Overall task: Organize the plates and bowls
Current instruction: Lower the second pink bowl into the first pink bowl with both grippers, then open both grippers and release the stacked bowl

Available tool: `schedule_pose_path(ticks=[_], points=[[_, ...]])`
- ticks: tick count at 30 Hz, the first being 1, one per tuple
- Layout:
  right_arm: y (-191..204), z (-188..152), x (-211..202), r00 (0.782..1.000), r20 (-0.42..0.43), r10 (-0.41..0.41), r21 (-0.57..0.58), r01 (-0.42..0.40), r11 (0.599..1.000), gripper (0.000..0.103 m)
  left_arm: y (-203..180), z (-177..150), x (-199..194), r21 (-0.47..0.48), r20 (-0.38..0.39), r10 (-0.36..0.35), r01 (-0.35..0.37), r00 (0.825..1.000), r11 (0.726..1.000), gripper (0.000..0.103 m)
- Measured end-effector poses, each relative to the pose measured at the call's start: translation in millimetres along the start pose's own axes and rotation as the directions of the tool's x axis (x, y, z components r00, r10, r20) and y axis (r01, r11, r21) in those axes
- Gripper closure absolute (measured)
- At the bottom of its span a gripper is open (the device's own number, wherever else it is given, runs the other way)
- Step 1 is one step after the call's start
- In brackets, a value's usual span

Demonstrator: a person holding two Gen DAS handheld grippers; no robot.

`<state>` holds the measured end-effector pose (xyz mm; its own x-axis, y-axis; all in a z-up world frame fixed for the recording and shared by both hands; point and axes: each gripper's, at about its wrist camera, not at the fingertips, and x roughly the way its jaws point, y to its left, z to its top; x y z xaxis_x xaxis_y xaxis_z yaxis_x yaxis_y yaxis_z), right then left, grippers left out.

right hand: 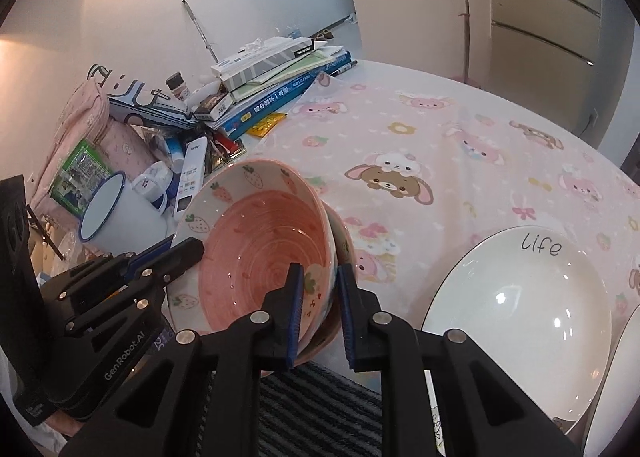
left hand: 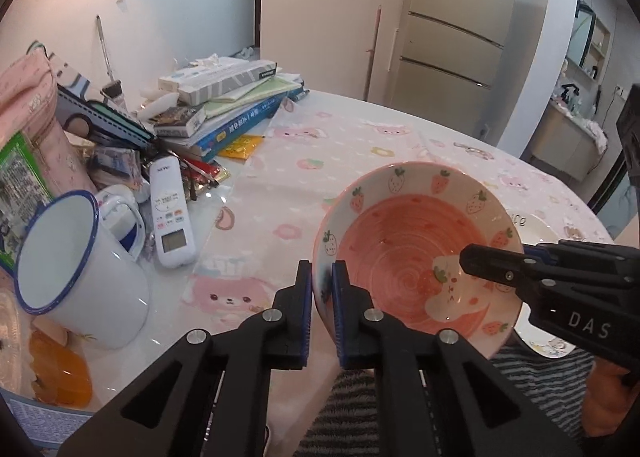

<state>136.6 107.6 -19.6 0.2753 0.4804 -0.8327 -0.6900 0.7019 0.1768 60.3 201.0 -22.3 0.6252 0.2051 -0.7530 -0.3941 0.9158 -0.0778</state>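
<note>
A pink strawberry bowl (left hand: 412,257) is held tilted above the table near its front edge. My left gripper (left hand: 322,313) is shut on its left rim. My right gripper (right hand: 318,317) straddles the right rim of the same bowl (right hand: 260,257) with the jaws a little apart from the wall. In the right wrist view a second bowl (right hand: 344,241) sits under and behind the pink one. A white plate marked "life" (right hand: 520,297) lies to the right on the pink tablecloth, and shows partly behind the bowl in the left wrist view (left hand: 532,223).
A white enamel mug (left hand: 80,269) with a blue rim stands at the left, beside a remote control (left hand: 170,213) and a stack of books (left hand: 236,105). Another plate edge (right hand: 624,377) shows at the far right. A fridge (left hand: 460,29) stands behind the table.
</note>
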Motion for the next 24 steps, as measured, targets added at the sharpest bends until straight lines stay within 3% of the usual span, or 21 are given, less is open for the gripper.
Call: schedule_pose_path(ticks=[3,13,17,21,24], points=[[5.9,0.7,-9.8,0.994,0.060,-0.087,-0.036,0.090,0.995,0.085,0.7,-0.4,1.7,0.005,-0.007,-0.004,0.004,1.000,1.000,0.097],[-14.2,7.3,-2.9,0.999,0.020,-0.044,0.018,0.043,0.999,0.085,-0.5,-0.5,2.2,0.004,-0.001,0.002,-0.002,1.000,1.000,0.096],[-11.4,9.5,-23.3,0.994,0.084,-0.072,-0.004,0.073,0.997,0.085,3.2,0.3,-9.9,-0.003,0.071,-0.057,0.058,0.996,0.998,0.091],[-8.4,12.7,-57.6,0.980,0.177,-0.094,-0.018,0.098,0.995,0.084,-0.8,6.5,-32.9,0.016,0.158,-0.074,0.073,0.985,0.997,0.091],[-11.4,15.2,-86.0,0.970,0.232,-0.068,-0.001,0.070,0.998,0.084,-13.4,13.6,-52.7,0.053,0.214,-0.067,0.056,0.975,0.997,0.085]])
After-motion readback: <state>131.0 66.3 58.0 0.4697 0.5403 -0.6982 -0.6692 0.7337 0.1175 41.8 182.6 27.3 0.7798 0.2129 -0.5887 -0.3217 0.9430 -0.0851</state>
